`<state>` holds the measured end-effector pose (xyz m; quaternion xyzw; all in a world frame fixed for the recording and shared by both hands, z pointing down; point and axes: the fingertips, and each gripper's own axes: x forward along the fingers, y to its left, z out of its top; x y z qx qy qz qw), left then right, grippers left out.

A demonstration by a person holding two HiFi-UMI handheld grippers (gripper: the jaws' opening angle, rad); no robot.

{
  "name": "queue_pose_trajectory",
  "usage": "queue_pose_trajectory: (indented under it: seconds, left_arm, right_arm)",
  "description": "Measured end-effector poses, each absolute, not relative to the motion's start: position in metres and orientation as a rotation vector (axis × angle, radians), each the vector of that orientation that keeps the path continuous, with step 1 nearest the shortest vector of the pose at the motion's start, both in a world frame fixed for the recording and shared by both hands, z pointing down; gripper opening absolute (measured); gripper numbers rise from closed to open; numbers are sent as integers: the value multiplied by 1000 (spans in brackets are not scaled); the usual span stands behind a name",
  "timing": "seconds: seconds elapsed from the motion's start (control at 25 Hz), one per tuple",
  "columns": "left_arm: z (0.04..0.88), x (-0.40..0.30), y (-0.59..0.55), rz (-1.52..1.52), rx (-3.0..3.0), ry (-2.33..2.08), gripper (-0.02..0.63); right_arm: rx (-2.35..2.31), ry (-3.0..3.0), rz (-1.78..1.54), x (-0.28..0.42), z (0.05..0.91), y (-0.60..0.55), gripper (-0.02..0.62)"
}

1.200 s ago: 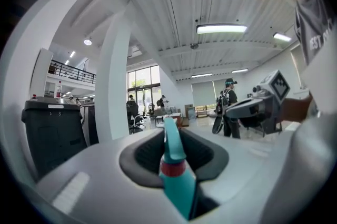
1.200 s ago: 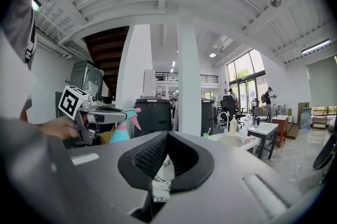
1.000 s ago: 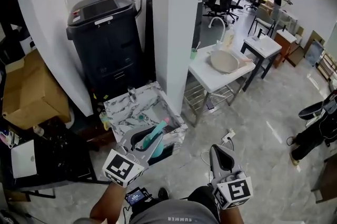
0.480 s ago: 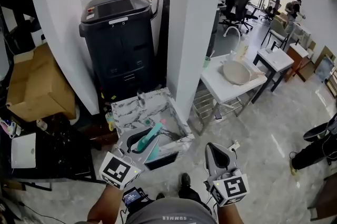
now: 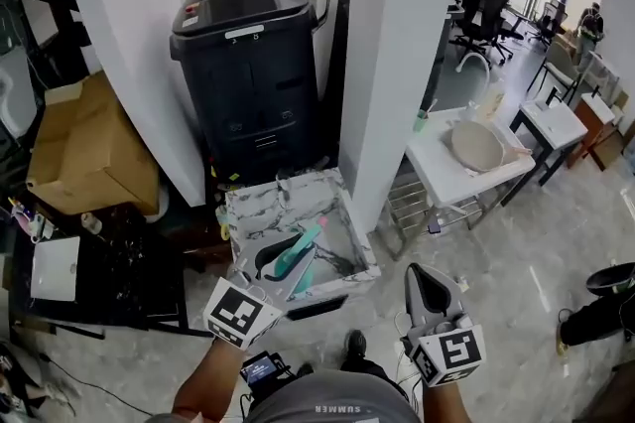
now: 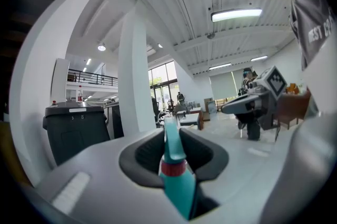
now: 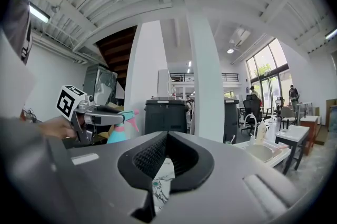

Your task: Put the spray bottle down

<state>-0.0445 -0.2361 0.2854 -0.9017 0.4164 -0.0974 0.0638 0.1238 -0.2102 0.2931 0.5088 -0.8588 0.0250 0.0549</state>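
A black bin (image 5: 253, 64) stands just left of a white pillar (image 5: 397, 44), with a cardboard box (image 5: 89, 153) on its other side. A marble-patterned basin (image 5: 260, 210) sits on the floor before the bin. Right of the pillar, a white table (image 5: 439, 177) carries a beige bowl (image 5: 479, 145), with a green cup (image 5: 421, 121) at its far left corner.

Grey glossy tiled floor (image 5: 516, 302) carries a marbled basin unit (image 5: 260, 210) against the white pillar (image 5: 397, 64), a black bin (image 5: 253, 64) behind it and a white table (image 5: 442, 181) to the right. On the white table are a beige round basin (image 5: 478, 145) and a green cup (image 5: 422, 121) at the far corner. At left, a dark low stand (image 5: 139, 282) has a white sheet (image 5: 55, 267) on it. A cardboard box (image 5: 89, 153) sits beyond, base hidden.
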Motion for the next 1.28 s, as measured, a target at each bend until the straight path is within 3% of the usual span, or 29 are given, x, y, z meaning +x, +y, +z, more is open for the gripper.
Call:
queue_pose_trajectory:
  seconds: [1.28]
  left_arm:
    - [387, -53, -431, -407, -2690, 1516, 84]
  right_arm:
    - [1404, -2519, 322, 161, 393, -334, 1]
